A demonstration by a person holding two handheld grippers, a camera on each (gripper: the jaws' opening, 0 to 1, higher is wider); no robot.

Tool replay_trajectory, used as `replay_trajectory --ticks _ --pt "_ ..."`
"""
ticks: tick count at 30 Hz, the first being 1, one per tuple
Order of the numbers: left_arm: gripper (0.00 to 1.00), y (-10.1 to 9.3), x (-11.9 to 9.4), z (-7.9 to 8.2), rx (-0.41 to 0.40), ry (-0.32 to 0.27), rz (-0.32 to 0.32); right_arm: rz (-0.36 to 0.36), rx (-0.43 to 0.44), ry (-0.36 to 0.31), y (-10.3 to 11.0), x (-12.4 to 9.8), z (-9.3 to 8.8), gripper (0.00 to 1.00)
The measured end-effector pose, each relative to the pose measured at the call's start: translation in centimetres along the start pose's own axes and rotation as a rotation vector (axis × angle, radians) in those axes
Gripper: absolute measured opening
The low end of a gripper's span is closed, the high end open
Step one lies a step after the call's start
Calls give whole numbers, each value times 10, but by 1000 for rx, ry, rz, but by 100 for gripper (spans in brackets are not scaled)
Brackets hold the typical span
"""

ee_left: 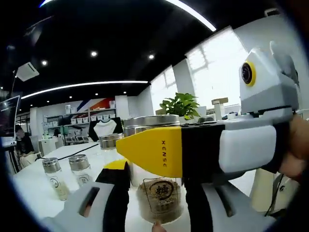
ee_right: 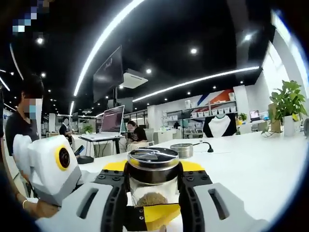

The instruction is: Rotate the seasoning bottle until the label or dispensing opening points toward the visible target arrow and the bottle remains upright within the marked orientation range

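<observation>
In my right gripper view, my right gripper (ee_right: 153, 186) has its black, yellow-tipped jaws closed on the seasoning bottle (ee_right: 152, 176), one on each side just under its metal lid (ee_right: 153, 157). The bottle stands upright on the white table (ee_right: 251, 169), with brownish granules at the bottom of the clear glass. My left gripper (ee_right: 149, 215) reaches in from the lower left, its yellow tip in front of the bottle's base.

In my left gripper view, the same bottle (ee_left: 157, 188) sits between my left gripper's (ee_left: 157, 193) jaws, its square label (ee_left: 161, 191) facing the camera. I cannot tell whether these jaws are touching the glass. The right gripper (ee_left: 159, 152) crosses from the right, its yellow tip against the bottle below the lid. Two small lidded jars (ee_left: 67, 176) stand to the left, another jar (ee_left: 110, 145) behind, and a potted plant (ee_left: 181, 105) farther back.
</observation>
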State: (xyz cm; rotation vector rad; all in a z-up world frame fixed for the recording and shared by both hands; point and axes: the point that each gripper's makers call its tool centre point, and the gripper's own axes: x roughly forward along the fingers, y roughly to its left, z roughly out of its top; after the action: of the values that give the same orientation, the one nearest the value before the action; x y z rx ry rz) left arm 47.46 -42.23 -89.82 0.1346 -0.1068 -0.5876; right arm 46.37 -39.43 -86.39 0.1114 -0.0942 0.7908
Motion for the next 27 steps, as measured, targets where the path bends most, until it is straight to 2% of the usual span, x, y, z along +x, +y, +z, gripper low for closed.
replay_trajectory --ticks 3,6,10,14,20,23,25,27 --pt "46 -3 1 0 -19 -5 -52 3 5 -1 0 -1 1 37" --pt "46 -6 3 -3 -56 3 -113 -2 -58 15 0 -2 1 37" --pt "45 -9 3 -5 -74 10 -183 27 -45 10 -5 -3 2 37" --pt "45 -8 2 -1 -68 -3 -219 76 -26 2 -4 -2 7 37" --pt "45 -12 5 -2 -96 -13 -279 114 -28 10 -3 -2 7 37" --pt "44 -14 4 -3 -106 -6 -285 117 -29 17 -3 -3 5 37" --pt "44 -12 3 -2 -93 -17 -253 129 -34 16 -2 -2 5 37" --pt "44 -10 2 0 -115 -29 -210 143 -46 19 1 -1 6 37"
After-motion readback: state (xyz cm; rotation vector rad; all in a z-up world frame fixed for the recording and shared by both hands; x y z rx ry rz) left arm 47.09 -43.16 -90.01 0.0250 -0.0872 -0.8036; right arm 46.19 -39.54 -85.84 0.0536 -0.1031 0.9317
